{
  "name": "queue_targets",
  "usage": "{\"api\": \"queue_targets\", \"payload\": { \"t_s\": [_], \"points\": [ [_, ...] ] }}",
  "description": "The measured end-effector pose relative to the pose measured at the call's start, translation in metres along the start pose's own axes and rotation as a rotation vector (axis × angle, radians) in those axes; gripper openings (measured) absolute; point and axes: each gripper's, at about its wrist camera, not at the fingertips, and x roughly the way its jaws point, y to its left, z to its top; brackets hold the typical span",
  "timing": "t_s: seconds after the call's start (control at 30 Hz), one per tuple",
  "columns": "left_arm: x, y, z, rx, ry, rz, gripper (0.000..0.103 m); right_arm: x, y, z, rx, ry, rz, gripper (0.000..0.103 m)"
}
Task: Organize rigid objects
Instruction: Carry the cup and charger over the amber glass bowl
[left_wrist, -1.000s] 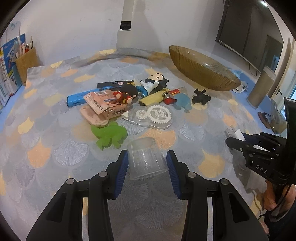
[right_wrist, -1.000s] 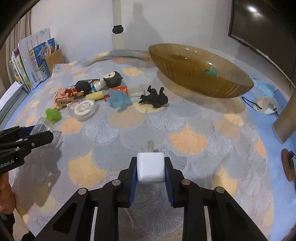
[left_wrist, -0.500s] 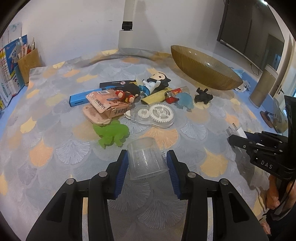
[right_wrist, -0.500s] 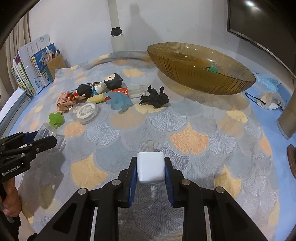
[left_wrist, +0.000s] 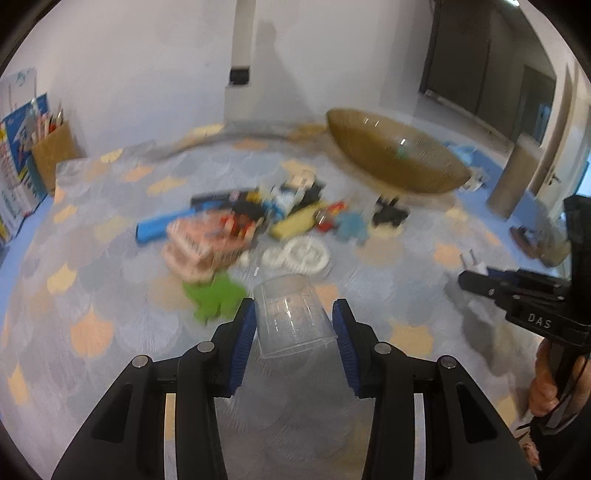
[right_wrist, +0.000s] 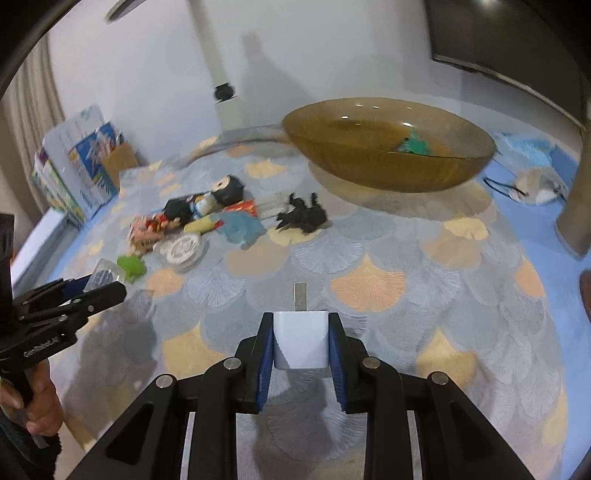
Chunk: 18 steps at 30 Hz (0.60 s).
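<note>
My left gripper (left_wrist: 293, 326) is shut on a clear plastic cup (left_wrist: 291, 317), held above the patterned cloth. My right gripper (right_wrist: 301, 341) is shut on a white plug adapter (right_wrist: 301, 341) with a metal prong pointing forward. A wide amber glass bowl (right_wrist: 388, 173) stands at the back right, with a teal toy (right_wrist: 415, 144) inside. A pile of small items lies mid-table: green toy (left_wrist: 214, 295), white gears (left_wrist: 295, 254), blue toy (right_wrist: 240, 225), black toy (right_wrist: 303, 216), doll (right_wrist: 207, 197). The right gripper (left_wrist: 480, 280) shows at the right edge of the left wrist view, the left gripper (right_wrist: 92, 291) at the left edge of the right wrist view.
A box of books and papers (right_wrist: 85, 166) stands at the back left. A face mask (right_wrist: 535, 184) and a grey cylinder (right_wrist: 576, 206) sit on the blue surface at the right. A person's hand (right_wrist: 40, 402) holds the left gripper's handle.
Both grippers have risen a little with their objects held. The right one has rolled slightly and now looks into the bowl. The left view has blurred with motion.
</note>
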Motion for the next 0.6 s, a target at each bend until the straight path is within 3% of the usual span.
{"api": "queue_targets", "payload": {
  "t_s": [0.17,0.3,0.4,0.6],
  "points": [
    [-0.008,-0.030,0.071,0.090,-0.085,-0.040,0.039,-0.042,-0.021,0.045,0.045,-0.103,0.006,0.026],
    [0.019,-0.068,0.138,0.149,-0.102,-0.117,0.039,-0.054,-0.049,0.099,0.113,-0.152,-0.047,0.026],
    [0.061,-0.088,0.166,0.134,-0.053,-0.143,0.039,-0.037,-0.067,0.126,0.143,-0.121,-0.090,0.026],
    [0.117,-0.109,0.180,0.124,0.002,-0.136,0.040,0.002,-0.092,0.146,0.176,-0.019,-0.110,0.026]
  ]
}}
